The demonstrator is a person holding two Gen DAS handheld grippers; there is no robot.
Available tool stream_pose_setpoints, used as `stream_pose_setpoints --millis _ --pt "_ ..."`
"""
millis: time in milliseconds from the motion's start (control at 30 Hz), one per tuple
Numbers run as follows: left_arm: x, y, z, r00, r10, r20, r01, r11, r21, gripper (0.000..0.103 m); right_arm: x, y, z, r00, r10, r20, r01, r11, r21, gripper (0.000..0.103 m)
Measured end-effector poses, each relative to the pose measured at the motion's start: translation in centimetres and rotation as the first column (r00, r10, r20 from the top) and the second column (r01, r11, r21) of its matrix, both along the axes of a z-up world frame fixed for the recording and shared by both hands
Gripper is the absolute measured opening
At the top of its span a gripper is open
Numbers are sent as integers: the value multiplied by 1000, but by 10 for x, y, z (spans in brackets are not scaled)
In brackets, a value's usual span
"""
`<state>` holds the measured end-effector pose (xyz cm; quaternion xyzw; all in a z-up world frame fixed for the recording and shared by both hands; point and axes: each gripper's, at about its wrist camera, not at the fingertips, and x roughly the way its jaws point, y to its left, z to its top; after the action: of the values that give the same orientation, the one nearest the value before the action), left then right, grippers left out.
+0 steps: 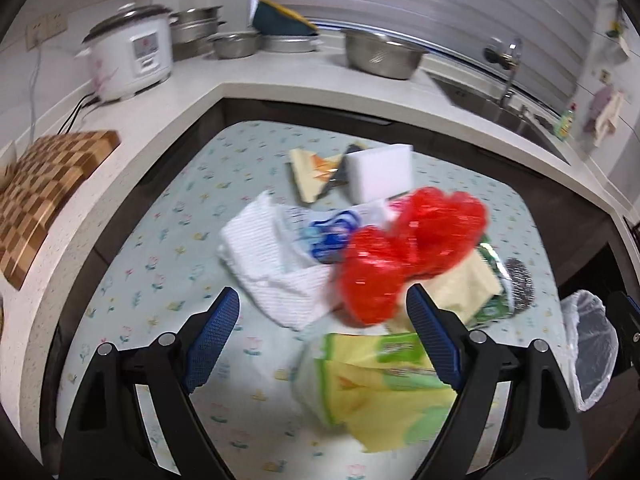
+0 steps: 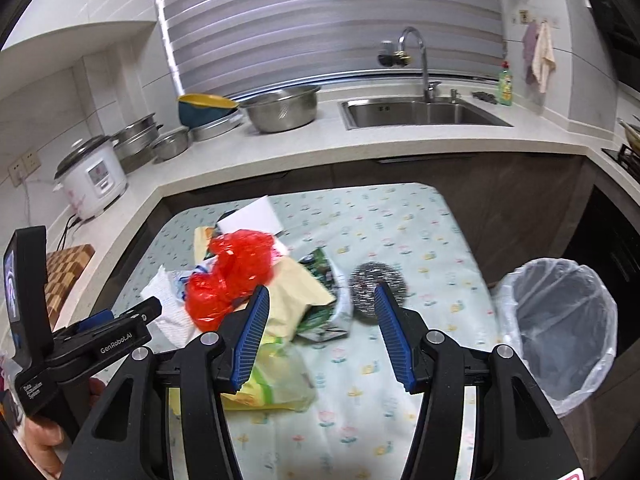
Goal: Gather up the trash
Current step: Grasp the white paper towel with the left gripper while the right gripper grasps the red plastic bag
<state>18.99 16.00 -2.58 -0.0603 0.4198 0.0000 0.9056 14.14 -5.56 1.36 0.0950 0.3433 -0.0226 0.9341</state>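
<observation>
Red bag [image 2: 232,276]: thin glossy plastic, crinkled. Steel scourer [image 2: 378,286]: coiled metal wire, rough, shiny. White towel [image 1: 276,276]: ribbed paper or cloth, matt, can't tell which. Yellow-green wrapper [image 1: 380,384]: soft glossy plastic film. Bin liner [image 2: 560,320]: clear thin plastic, wrinkled. Tablecloth [image 2: 360,420]: smooth, printed, low sheen. Gripper pads [image 2: 252,336]: blue ribbed plastic or rubber. Chopping board [image 1: 44,200]: checkered wood, matt. Basin [image 2: 280,108]: brushed metal.

Left hand-held gripper [image 1: 322,316] gapes wide; right hand-held gripper [image 2: 320,312] likewise, empty.
</observation>
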Motion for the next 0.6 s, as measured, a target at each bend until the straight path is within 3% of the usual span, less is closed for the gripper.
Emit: stream_pose_setpoints --millis 267,600 --pt "21 46 -33 995 61 -74 -64 997 -33 82 51 37 -22 998 36 -53 -36 999 10 53" --pt "54 69 -66 985 75 -153 -94 988 -119 88 107 57 -44 995 34 -96 -33 999 10 66"
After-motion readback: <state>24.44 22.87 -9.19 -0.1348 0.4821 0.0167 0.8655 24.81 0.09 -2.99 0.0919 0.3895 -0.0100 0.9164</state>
